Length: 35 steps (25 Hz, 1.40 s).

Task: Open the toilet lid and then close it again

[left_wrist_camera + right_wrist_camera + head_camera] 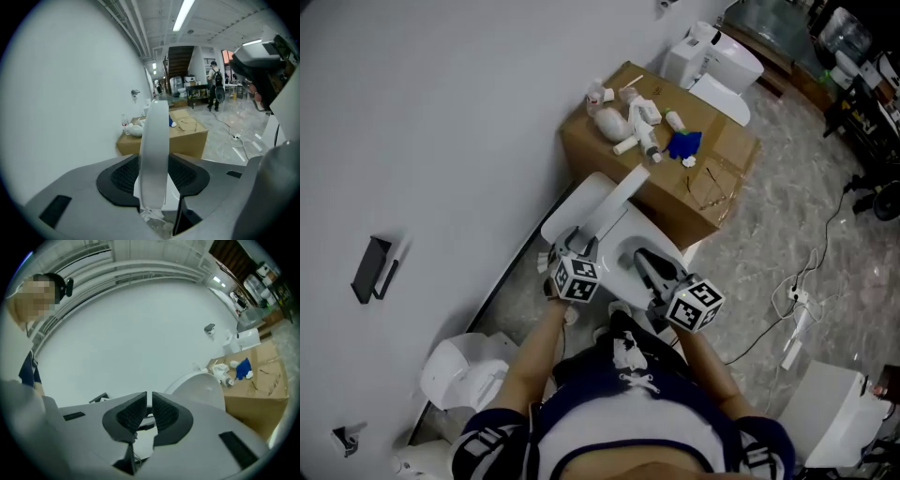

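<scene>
The white toilet lid (pixel 614 202) stands half raised over the toilet seat (pixel 667 248), tilted toward the wall. My left gripper (pixel 580 243) is shut on the lid's front edge. In the left gripper view the lid (pixel 155 136) runs upward as a white band between the two pads, with the left gripper (pixel 153 177) clamped on it. My right gripper (pixel 640 257) hovers over the bowl, pointing toward the wall. In the right gripper view the right gripper (pixel 149 411) has its pads almost together with nothing between them. The lid (pixel 200 391) shows behind them to the right.
A cardboard box (pixel 717 183) carrying bottles and a blue object (pixel 682 143) stands just beyond the toilet. The white wall (pixel 441 122) runs along the left. Other white toilets (pixel 720 58) (pixel 467 373) stand around, and a cable (pixel 806 286) lies on the floor at the right.
</scene>
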{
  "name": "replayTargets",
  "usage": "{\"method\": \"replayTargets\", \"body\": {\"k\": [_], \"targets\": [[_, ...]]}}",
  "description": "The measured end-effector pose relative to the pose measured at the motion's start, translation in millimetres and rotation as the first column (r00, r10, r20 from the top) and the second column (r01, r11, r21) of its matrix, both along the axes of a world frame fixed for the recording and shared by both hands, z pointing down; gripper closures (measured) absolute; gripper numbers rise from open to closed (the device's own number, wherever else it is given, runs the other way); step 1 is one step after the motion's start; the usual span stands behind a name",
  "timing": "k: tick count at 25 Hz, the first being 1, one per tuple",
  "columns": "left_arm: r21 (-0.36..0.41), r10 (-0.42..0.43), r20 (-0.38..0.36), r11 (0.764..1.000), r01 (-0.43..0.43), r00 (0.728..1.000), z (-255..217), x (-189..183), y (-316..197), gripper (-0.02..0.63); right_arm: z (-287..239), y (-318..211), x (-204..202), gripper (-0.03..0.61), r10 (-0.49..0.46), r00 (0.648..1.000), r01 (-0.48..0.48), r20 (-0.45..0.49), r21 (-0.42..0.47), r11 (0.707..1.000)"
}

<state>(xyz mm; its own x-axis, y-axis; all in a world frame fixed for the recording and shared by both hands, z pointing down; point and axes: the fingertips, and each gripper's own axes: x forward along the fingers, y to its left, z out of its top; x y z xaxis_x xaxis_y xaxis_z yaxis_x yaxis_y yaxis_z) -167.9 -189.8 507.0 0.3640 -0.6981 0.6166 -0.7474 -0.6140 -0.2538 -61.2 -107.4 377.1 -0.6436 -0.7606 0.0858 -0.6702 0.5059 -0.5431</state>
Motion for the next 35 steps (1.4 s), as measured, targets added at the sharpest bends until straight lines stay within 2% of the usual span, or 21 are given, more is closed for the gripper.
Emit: {"method": "replayTargets", "body": {"k": [9, 15, 29, 35], "targets": [[0.015, -0.067, 0.003, 0.998, 0.067, 0.998, -9.7, -24.7, -26.9, 0.420, -0.2, 19.1, -12.6, 0.546, -0.015, 0.981, 0.028, -0.196, 0.063, 0.998], [0.013, -0.142, -0.024, 0.990, 0.142, 0.990, -15.0, -49.5, -51.8, 0.420, 6.2, 8.6, -21.9, 0.546, -0.022, 0.926, 0.067, -0.377, 0.107, 0.992], [0.013, -0.289, -0.005, 0.957, 0.289, 0.957, -19.3, -98.7, -105.4, 0.453, 3.2, -37.4, -43.6, 0.546, -0.069, 0.914, 0.124, -0.400, 0.113, 0.986], [0.012, -0.314, -0.006, 0.949, 0.314, 0.949, -16.9, -107.9, -116.4, 0.492, 5.0, -47.4, -54.5, 0.546, -0.094, 0.914, 0.146, -0.395, 0.105, 0.984]]}}
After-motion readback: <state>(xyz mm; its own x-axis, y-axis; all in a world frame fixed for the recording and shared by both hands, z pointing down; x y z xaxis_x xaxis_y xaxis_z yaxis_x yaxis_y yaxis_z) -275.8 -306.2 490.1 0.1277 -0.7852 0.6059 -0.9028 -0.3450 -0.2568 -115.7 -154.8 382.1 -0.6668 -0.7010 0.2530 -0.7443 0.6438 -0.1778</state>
